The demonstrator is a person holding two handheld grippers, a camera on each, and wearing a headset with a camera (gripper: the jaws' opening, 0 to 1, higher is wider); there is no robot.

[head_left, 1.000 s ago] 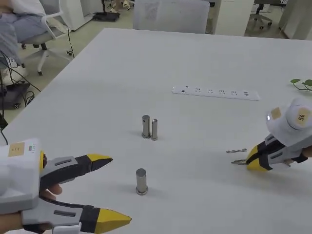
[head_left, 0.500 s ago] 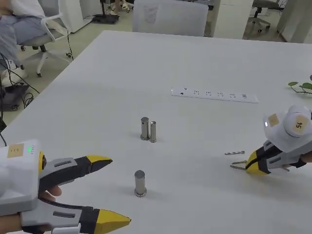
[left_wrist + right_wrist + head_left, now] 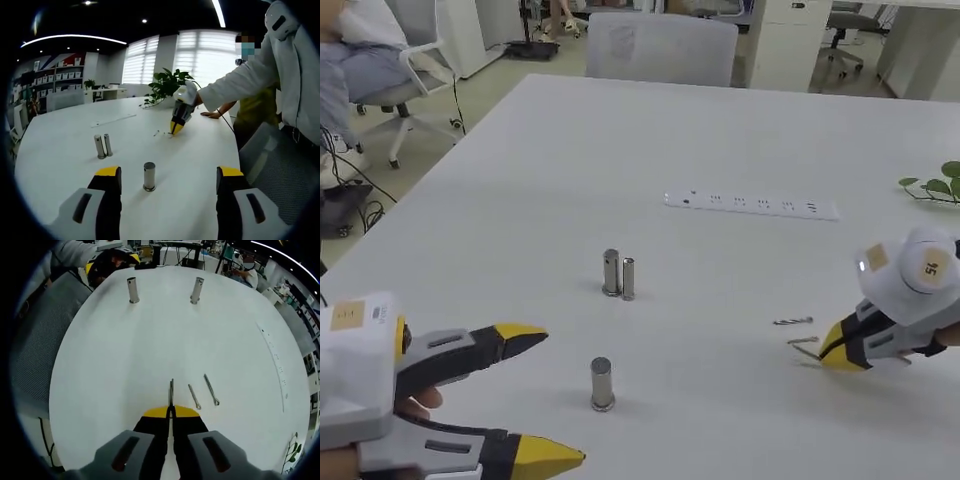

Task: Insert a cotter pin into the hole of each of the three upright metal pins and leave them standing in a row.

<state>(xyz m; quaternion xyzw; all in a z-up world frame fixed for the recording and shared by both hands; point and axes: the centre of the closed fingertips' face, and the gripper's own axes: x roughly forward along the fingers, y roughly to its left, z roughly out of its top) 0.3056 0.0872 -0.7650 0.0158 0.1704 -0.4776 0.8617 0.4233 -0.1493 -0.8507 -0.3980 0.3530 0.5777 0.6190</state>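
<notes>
Three upright metal pins stand on the white table [image 3: 720, 130]: a close pair [image 3: 619, 275] mid-table and a single pin [image 3: 602, 384] nearer me. My left gripper [image 3: 542, 396] is open at the lower left, with the single pin [image 3: 149, 176] just ahead of its jaws and the pair [image 3: 103, 145] farther left. My right gripper [image 3: 171, 412] is shut on a cotter pin [image 3: 171, 392] low over the table. Two more cotter pins [image 3: 194, 396] [image 3: 210, 389] lie just right of it. In the head view the right gripper [image 3: 825, 352] is at the right, beside loose cotter pins [image 3: 793, 321].
A white power strip [image 3: 750, 205] lies across the far part of the table. A green plant [image 3: 935, 187] is at the right edge. Office chairs [image 3: 660, 45] stand beyond the far edge. A person [image 3: 280, 75] stands at the table's side.
The head camera has tilted, so everything sits a little lower and further left in view. The right gripper stays shut at the cotter pins; the left stays open.
</notes>
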